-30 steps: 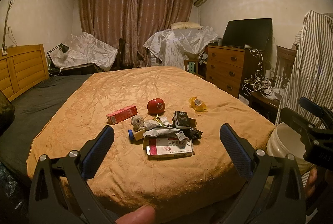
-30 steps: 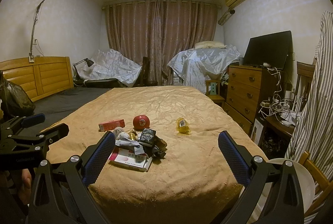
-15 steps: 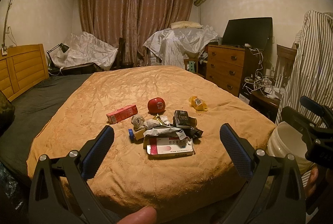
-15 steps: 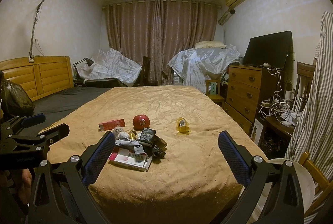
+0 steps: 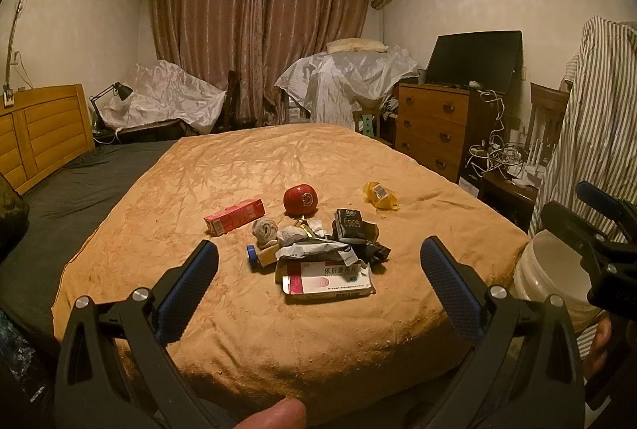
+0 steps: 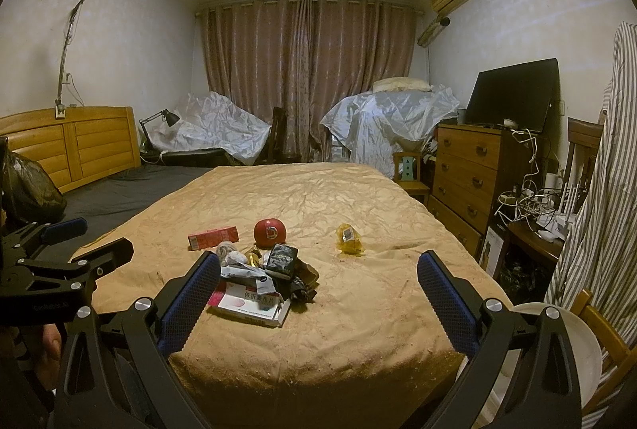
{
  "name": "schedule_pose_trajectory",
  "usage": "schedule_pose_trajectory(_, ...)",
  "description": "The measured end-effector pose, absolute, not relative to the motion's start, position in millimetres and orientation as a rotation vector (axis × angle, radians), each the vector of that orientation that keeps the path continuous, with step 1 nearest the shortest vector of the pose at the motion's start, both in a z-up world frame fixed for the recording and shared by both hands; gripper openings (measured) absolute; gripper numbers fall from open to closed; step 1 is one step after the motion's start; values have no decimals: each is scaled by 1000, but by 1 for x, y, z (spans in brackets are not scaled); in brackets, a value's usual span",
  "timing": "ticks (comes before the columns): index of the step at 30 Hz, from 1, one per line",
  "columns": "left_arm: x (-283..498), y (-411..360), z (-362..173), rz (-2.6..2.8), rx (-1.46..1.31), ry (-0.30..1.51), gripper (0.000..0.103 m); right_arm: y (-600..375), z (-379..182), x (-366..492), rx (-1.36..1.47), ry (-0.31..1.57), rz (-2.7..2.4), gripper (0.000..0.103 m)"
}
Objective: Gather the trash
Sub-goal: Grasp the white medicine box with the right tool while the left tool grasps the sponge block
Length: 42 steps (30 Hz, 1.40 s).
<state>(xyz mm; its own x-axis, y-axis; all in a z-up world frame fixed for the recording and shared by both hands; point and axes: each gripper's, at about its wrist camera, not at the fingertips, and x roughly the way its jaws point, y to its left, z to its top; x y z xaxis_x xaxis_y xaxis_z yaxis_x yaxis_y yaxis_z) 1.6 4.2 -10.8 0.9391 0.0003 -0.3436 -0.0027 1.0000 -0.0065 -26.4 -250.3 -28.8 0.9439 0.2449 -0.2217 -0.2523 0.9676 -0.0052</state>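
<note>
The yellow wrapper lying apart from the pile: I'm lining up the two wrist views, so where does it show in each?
Left wrist: yellow wrapper lies right of centre, right of the red apple.
Right wrist: yellow wrapper lies just right of centre.
Shared landmark: the red apple, to its left in both.

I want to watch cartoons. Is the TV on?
Off. The TV screen is all black, no picture showing.
</note>
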Motion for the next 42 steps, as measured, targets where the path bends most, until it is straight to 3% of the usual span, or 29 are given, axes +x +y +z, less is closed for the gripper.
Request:
schedule_pose_trajectory(10, 14, 28, -47, -34, -49, 435, 98, -253, -45, -18, -50, 240, 261, 99)
schedule_pose_trajectory(20, 99, 76, -148, -26, -125, 785, 97, -248, -95, 32, -65, 396, 310, 99)
schedule_pose_trajectory(23, 132, 79, -174, -83, -180, 879, 89, -244, -113, 56, -65, 463, 333, 99)
schedule_pose_trajectory(28, 170, 79, -199, -61, -150, 925, 88, -228, -148, 106, -94, 549, 433, 99)
schedule_pose_trajectory(33, 198, 88, -198, -1, -108, 921, 88, -207, -183, 165, -74, 687, 522, 75)
schedule_pose_trajectory(42, 212, 177, -190, 209, -252, 906, 88, -147, -205, 234, -119, 738, 697, 71)
